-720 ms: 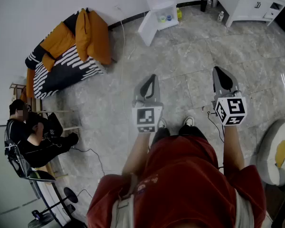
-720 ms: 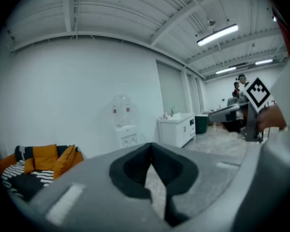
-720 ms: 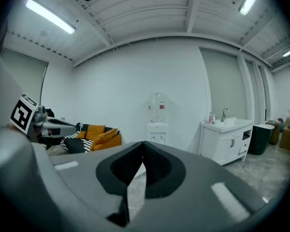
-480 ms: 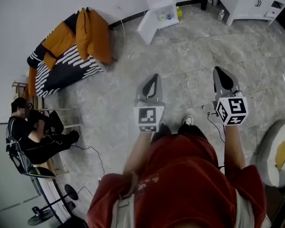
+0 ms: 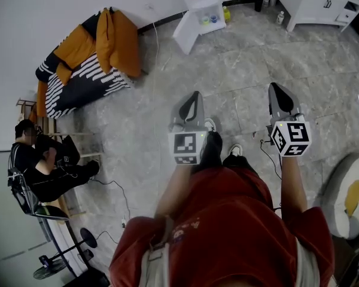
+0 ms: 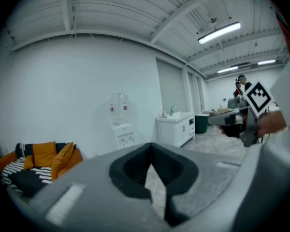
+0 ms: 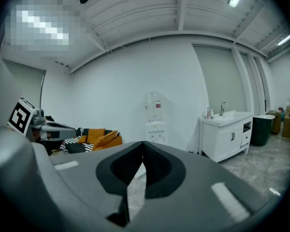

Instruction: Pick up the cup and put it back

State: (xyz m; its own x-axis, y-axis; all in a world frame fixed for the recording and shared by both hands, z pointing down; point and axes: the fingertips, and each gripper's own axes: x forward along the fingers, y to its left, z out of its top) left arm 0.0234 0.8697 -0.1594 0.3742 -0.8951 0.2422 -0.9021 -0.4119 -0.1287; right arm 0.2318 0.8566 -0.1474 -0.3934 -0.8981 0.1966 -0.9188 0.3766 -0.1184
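Sofa (image 5: 78, 70), left of the water dispenser (image 5: 198, 8): orange cushions (image 5: 110, 40), black-and-white striped fabric.
Water dispenser: white and boxy, with an open niche holding two small cups (image 5: 209, 20), one green and one blue. They are too small to be sure of.
Floor (image 5: 245, 64): grey marbled tile.
Left gripper (image 5: 194, 97), below the water dispenser and over the floor: jaws clenched, tips meeting, nothing held.
Right gripper (image 5: 275, 89), to its right: jaws clenched, empty.
Cabinet (image 5: 317, 5), right of the water dispenser: white, with a flat top.

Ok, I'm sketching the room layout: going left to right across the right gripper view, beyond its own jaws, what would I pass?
left gripper → sofa → water dispenser → white sink cabinet → dark bin
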